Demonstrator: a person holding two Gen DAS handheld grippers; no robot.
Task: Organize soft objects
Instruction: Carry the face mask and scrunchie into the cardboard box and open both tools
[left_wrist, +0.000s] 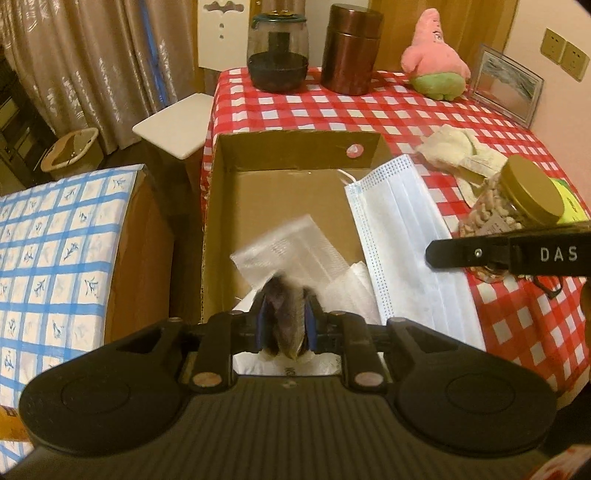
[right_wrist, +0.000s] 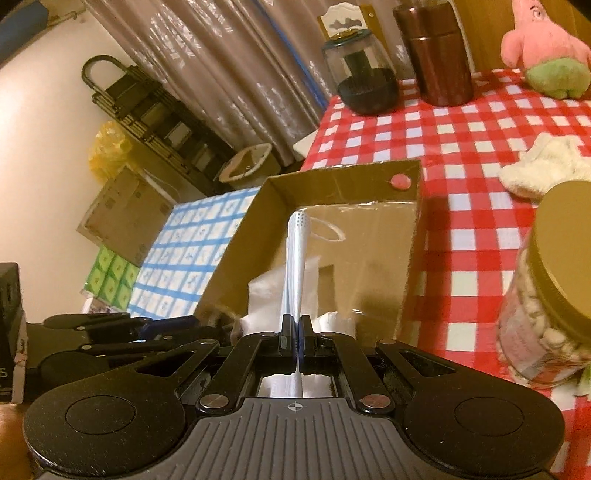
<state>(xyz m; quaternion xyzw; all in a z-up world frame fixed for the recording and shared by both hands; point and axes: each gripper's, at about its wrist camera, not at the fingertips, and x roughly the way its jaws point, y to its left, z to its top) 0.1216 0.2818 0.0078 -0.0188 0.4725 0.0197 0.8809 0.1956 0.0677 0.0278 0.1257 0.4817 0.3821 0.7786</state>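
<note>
At the bottom centre of the left wrist view, the left gripper (left_wrist: 286, 325) is clamped on a small grey-brown furry thing (left_wrist: 286, 317), blurred, so I cannot tell what it is. It hangs over the near end of the open cardboard box (left_wrist: 295, 147), above white tissue-like sheets (left_wrist: 347, 291) and a clear plastic packet (left_wrist: 291, 247) lying inside.

In the right wrist view, the right gripper (right_wrist: 296, 332) is closed on the edge of a blue face mask (right_wrist: 297, 254), which stands edge-on over the box; from the left view the mask (left_wrist: 402, 236) drapes across the box's right wall onto the red checked tablecloth (left_wrist: 369, 107).

To the right stands a gold-lidded jar (left_wrist: 517, 206). Beyond it lies a cream cloth (left_wrist: 458, 147). At the far edge sit a glass jar (left_wrist: 277, 51), a brown canister (left_wrist: 351, 48) and a pink plush star (left_wrist: 436, 59).
</note>
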